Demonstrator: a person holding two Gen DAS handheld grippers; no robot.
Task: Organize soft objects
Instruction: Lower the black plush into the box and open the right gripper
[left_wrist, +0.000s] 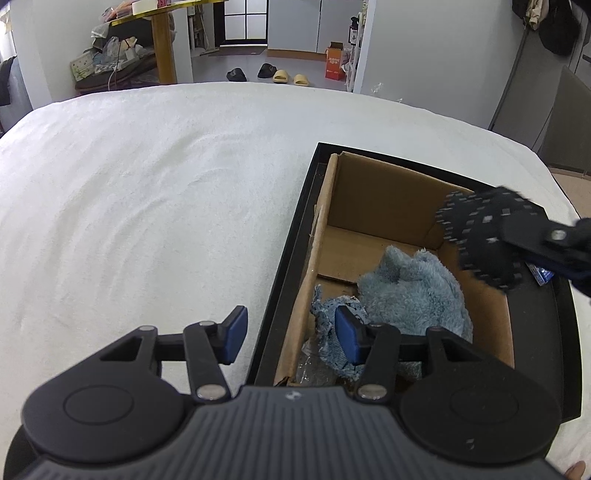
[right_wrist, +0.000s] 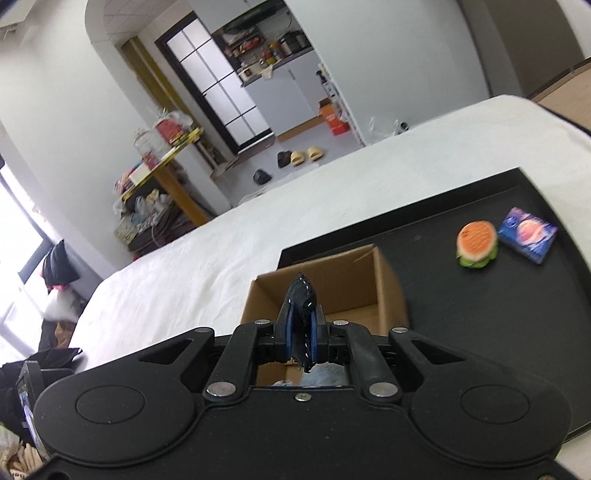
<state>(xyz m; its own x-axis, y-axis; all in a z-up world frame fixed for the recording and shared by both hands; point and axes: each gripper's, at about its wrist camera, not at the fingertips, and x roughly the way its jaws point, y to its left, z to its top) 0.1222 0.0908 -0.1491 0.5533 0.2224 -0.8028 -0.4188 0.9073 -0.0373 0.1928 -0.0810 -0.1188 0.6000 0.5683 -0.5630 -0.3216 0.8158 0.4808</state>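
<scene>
A cardboard box stands on a black tray on the white bed. Inside lie a fluffy light-blue cloth and a frayed denim piece. My left gripper is open and empty, straddling the box's left wall. My right gripper is shut on a black cloth with white flecks, held over the box; the same cloth hangs above the box's right side in the left wrist view.
A toy burger and a small blue packet lie on the tray right of the box. White bedding stretches left. Slippers and an orange carton sit on the floor beyond.
</scene>
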